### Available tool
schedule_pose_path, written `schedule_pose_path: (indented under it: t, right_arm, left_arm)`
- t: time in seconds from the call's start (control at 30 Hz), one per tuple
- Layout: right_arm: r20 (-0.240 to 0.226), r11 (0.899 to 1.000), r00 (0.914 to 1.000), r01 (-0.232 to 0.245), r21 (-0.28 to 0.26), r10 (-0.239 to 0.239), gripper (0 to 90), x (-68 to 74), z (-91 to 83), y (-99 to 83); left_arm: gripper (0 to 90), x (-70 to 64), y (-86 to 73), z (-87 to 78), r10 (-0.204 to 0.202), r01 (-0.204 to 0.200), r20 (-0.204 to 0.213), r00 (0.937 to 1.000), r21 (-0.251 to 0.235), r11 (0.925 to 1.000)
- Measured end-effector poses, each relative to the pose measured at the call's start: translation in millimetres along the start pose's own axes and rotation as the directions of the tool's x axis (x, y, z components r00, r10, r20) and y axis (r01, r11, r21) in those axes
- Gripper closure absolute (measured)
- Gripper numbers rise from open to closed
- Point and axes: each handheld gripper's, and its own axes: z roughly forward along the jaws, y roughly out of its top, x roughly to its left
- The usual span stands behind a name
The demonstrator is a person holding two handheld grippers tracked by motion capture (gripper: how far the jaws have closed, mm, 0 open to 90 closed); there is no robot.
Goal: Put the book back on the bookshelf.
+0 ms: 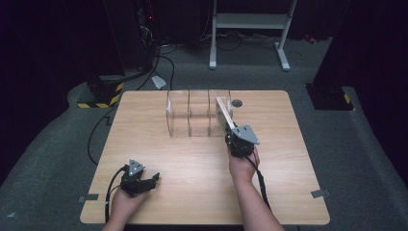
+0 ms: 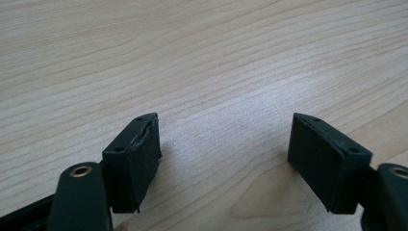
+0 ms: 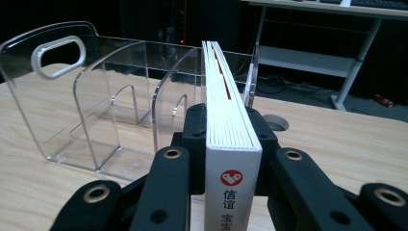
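right claw [image 3: 230, 144]: clamped on a slim white book [image 3: 230, 139], spine up, pages ribbed, poking into the rack's end slot
rack [image 1: 192, 113]: clear acrylic, curved dividers, oval handle cutout
left claw [image 2: 223, 159]: jaws spread wide, holding nothing, low over the wood
tabletop [image 1: 192, 168]: pale woodgrain, rounded corners
room: dark, grey carpet

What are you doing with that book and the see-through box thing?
A person holds a gripper in each hand at a wooden table. The right gripper is clamped on a white book, holding it up at the right end of a clear plastic file rack, not yet clearly inside a slot. The left gripper rests open near the table's front edge, holding nothing.
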Motion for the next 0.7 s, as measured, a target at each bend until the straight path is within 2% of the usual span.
schedule_pose_path:
  t: [0.27,0.7]
  right_arm:
    - [0.037,1.0,0.9993,-0.004,-0.005,0.004,75.4,3.8,13.7,1.6]
    - [0.066,1.0,0.9978,-0.003,-0.004,0.003,75.3,8.9,30.8,2.8]
  left_arm:
    - [26.9,-0.1,-0.1,0.1,-0.001,0.001,-0.002,1.0,-0.001,1.0]
    - [26.9,0.0,0.0,-0.1,0.001,-0.001,-0.002,1.0,0.0,1.0]
